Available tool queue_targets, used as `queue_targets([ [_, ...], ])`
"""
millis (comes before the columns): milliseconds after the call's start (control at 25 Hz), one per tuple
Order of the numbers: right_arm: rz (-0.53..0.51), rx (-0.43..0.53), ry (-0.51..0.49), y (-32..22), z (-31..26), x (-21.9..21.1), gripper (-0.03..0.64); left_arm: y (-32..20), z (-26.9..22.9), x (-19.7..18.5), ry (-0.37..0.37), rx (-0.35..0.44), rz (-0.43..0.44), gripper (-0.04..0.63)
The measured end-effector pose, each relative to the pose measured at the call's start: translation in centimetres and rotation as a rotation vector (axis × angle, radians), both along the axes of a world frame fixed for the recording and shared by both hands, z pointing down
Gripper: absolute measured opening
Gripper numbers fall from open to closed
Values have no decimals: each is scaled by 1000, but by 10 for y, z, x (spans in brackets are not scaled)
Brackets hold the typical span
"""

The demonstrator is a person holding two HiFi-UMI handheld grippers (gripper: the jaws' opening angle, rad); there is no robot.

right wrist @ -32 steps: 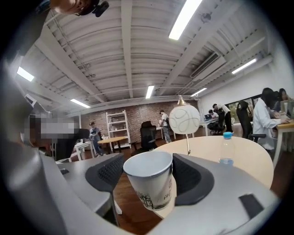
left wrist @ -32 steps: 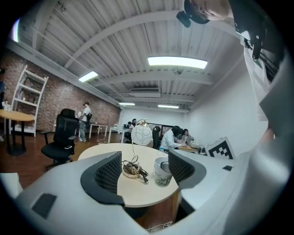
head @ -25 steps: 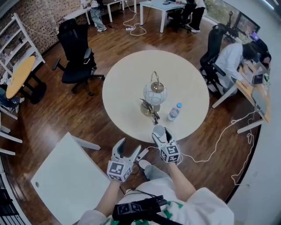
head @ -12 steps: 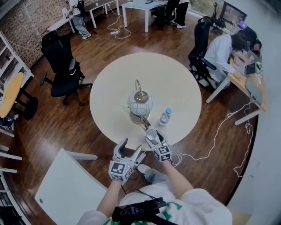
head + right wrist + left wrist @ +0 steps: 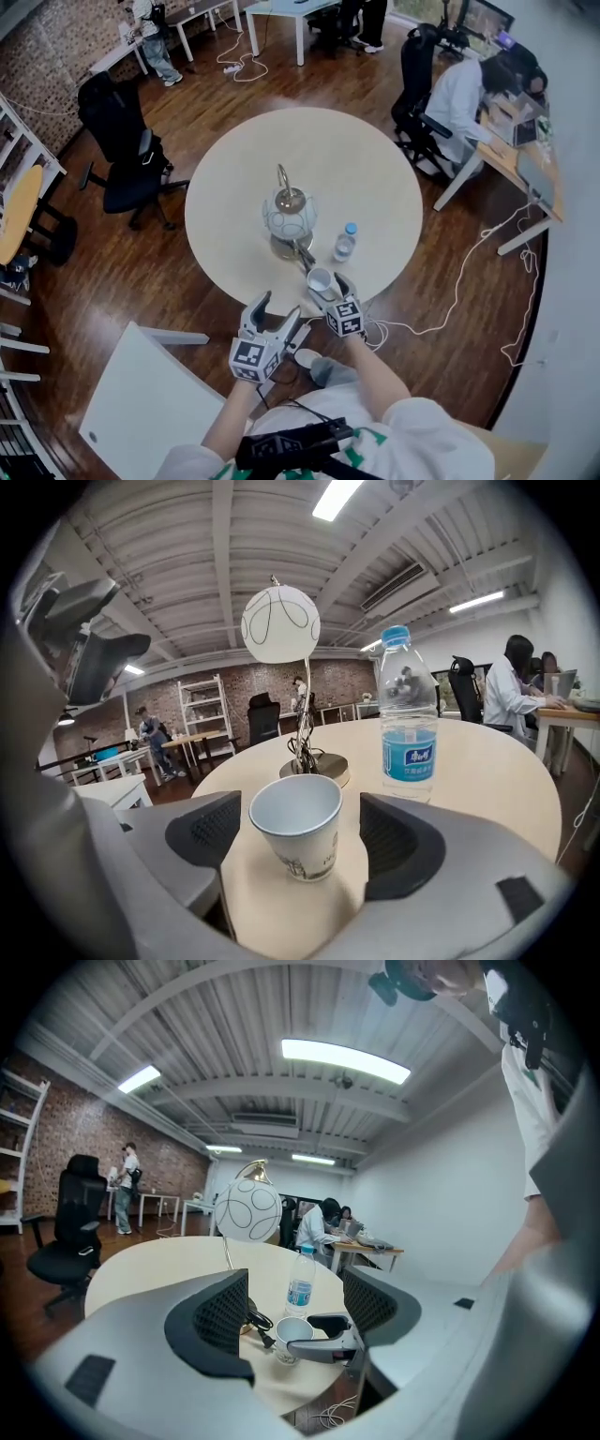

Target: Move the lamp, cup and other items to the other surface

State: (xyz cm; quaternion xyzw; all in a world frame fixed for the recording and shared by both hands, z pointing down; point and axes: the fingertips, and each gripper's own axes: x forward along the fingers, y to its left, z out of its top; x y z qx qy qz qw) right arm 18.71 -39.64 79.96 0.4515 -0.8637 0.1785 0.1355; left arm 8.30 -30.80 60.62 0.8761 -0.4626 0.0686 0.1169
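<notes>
Lowered since the earlier frame, the right gripper [image 5: 323,285] has just been opening its jaws; they flank the cup [image 5: 298,827] without contact, at the lower edge of the round table [image 5: 375,169]. Left gripper [image 5: 278,308], lower centre: spread, empty.

Black office chair [image 5: 127,159], person [image 5: 457,96] (seated at desk [image 5: 511,167]), wood floor [image 5: 112,272]

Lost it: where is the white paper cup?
Right gripper view: the white paper cup stands at the round cream table's edge between the right gripper's jaws, which have just been opening, in front of the globe lamp and water bottle.
</notes>
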Motion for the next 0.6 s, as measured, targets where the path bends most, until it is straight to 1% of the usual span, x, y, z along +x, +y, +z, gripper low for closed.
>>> queue_targets([
  [80,25,21,-24,8,-15,8,428,3,-9,-1,0,10,0,305],
  [200,63,63,-59,24,-40,21,428,11,-16,-9,5,50,-14,305],
  [360,98,100,-101,50,-84,29,425,32,-31,-26,16,74,-51,305],
  [480,62,142,-135,70,-123,12,425,51,-40,-42,33,115,-97,305],
  [600,-12,195,-174,92,-161,-21,424,75,-54,-61,25,148,-148,305],
])
